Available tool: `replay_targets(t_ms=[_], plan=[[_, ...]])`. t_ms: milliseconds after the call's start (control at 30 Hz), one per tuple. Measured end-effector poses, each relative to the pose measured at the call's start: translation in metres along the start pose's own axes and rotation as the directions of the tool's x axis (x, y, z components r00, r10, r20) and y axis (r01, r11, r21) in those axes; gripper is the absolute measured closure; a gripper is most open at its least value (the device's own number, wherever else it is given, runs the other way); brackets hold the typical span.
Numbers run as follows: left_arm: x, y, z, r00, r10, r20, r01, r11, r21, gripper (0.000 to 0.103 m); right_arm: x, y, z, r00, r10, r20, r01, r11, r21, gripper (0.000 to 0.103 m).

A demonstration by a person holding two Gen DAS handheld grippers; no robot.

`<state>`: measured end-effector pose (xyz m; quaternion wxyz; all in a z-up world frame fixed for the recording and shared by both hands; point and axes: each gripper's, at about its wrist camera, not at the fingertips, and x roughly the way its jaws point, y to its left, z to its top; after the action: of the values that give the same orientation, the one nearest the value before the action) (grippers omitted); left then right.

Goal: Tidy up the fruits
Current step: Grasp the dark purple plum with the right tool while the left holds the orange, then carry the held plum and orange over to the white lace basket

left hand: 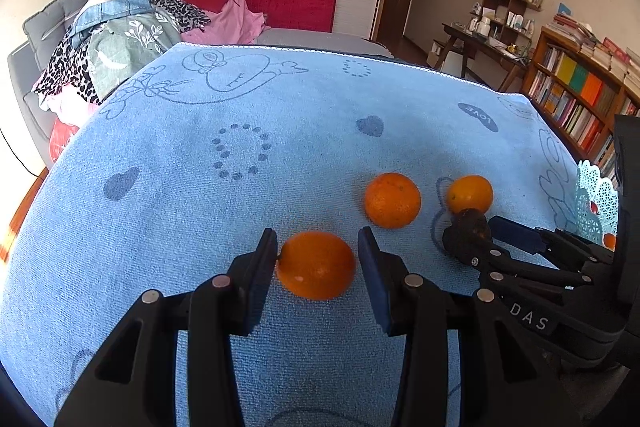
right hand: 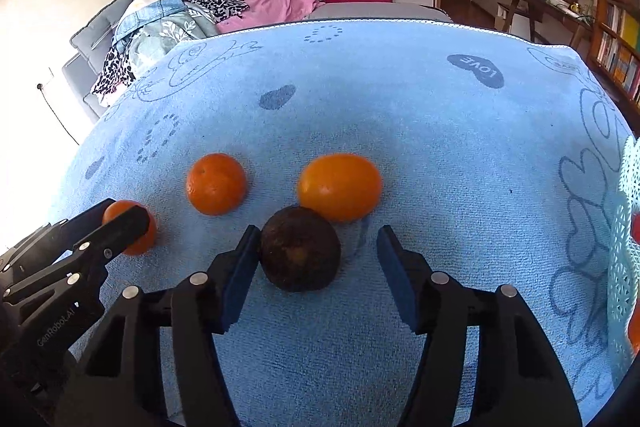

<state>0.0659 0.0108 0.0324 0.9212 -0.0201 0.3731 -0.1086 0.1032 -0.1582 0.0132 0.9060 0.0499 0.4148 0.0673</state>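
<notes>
A: What sat leftmost on the blue towel (left hand: pixel 160 227)?

B: A small orange (left hand: pixel 316 265), bracketed by the left gripper (left hand: pixel 318 259), jaws apart, one pad touching it (probably lining up a grasp).

A: And rightward?

B: Two loose oranges (right hand: pixel 216 183) (right hand: pixel 339 187), then a dark fruit (right hand: pixel 301 254) between the right gripper's (right hand: pixel 316 259) spread jaws. A white lattice basket (right hand: pixel 624 267) stood at the right edge; bare towel lay beyond.
</notes>
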Motion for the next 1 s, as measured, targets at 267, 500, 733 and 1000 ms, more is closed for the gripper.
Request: replay_targets(t_ms=[267, 500, 733, 1000], plan=[[0.001, 0.0, 0.0, 1.0, -0.002, -0.002, 0.002, 1.0, 0.001, 0.06, -0.005, 0.012, -0.007, 1.0, -0.018, 0.004, 0.018, 0.998, -0.052, 0.062], [0.005, 0.0, -0.002, 0.999, -0.018, -0.039, 0.018, 1.0, 0.0, 0.052, -0.016, 0.005, -0.012, 1.0, -0.019, 0.016, 0.019, 1.0, -0.021, 0.062], [0.011, -0.002, -0.004, 0.996, -0.005, -0.085, 0.006, 1.0, 0.008, 0.048, -0.027, -0.003, -0.019, 1.0, -0.012, 0.02, 0.012, 1.0, 0.013, 0.062], [0.01, -0.006, -0.007, 0.997, 0.004, -0.078, -0.001, 0.999, 0.036, 0.061, -0.043, -0.009, -0.021, 0.999, 0.002, 0.042, -0.004, 0.999, 0.052, 0.062]])
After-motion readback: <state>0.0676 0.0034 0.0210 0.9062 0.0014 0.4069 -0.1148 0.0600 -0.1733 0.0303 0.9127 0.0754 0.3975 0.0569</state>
